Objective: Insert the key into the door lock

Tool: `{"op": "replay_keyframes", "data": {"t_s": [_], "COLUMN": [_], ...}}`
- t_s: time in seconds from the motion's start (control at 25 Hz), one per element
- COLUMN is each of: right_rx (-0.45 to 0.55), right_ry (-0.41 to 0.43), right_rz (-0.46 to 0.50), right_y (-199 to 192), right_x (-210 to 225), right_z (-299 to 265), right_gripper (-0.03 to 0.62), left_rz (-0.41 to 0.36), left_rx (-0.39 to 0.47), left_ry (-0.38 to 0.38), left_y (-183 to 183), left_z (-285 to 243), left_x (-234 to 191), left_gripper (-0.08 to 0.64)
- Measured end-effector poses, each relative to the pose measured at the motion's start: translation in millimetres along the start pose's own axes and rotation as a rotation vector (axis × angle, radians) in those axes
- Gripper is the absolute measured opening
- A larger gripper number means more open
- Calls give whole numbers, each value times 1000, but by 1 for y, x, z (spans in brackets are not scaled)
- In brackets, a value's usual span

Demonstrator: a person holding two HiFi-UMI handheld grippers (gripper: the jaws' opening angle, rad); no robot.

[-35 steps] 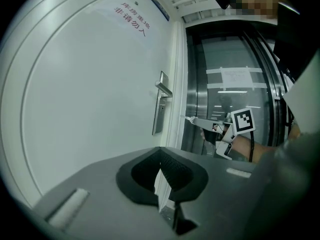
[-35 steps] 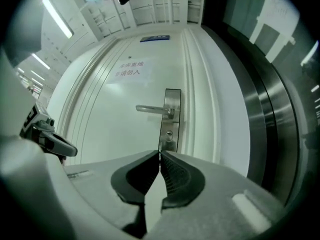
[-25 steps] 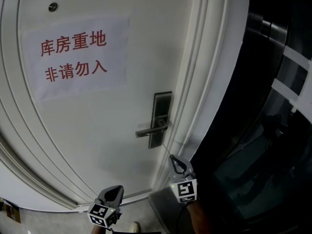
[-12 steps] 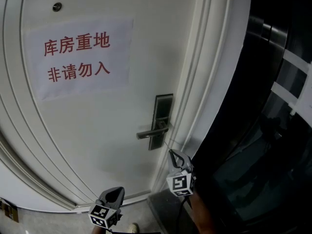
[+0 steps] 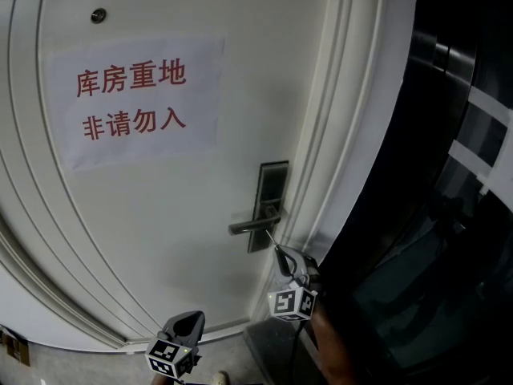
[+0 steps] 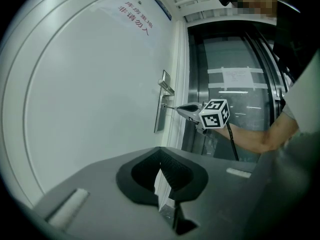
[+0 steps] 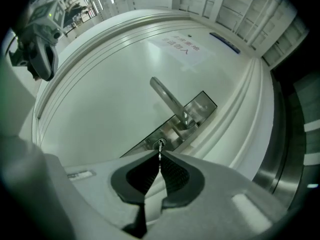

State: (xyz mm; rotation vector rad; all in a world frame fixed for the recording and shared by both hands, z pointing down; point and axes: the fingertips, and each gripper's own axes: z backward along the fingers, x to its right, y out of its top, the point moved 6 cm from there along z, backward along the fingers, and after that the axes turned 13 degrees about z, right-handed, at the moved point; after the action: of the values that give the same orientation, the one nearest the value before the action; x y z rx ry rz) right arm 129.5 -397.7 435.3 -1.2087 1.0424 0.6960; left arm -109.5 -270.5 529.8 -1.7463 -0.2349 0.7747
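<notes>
A steel lock plate (image 5: 272, 204) with a lever handle (image 5: 252, 224) sits at the right edge of the white door (image 5: 160, 215). My right gripper (image 5: 280, 252) is just below the plate, pointing at it, shut on a thin metal key (image 7: 160, 149). In the right gripper view the key's tip meets the round keyhole (image 7: 161, 142) under the handle (image 7: 167, 100); how deep it sits I cannot tell. The left gripper view shows the same right gripper (image 6: 178, 107) and key against the plate (image 6: 159, 115). My left gripper (image 5: 191, 319) hangs low near the door's foot, shut and empty.
A white paper sign with red characters (image 5: 132, 103) is taped on the door below a peephole (image 5: 98, 16). The moulded white door frame (image 5: 353, 119) runs right of the lock. Dark metal panels with pale tape strips (image 5: 465, 151) stand further right.
My right gripper has moved up and left towards the lock plate, and its marker cube has rolled. The key's tip now reaches the plate. The left gripper stays in place.
</notes>
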Motion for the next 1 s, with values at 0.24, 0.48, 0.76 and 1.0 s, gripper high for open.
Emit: {"op": "replay_keyframes", "data": {"t_s": [0.24, 0.48, 0.76, 1.0], "right_rx": [-16, -24, -27, -22], "right_ry": [-6, -10, -13, -23], "right_rz": [86, 118, 128, 158], "right_y": [3, 1, 8, 6], "right_x": [0, -4, 3, -1], "right_z": [-6, -9, -7, -11], "right_gripper": [11, 11, 11, 11], "left_rz": [4, 10, 14, 14], "left_rx": [1, 1, 1, -1], "left_ry": [10, 9, 9, 10], "left_y": [0, -1, -2, -1], "left_z": [2, 0, -2, -2], "left_x": [-5, -6, -8, -9], "left_gripper": [3, 3, 3, 3]}}
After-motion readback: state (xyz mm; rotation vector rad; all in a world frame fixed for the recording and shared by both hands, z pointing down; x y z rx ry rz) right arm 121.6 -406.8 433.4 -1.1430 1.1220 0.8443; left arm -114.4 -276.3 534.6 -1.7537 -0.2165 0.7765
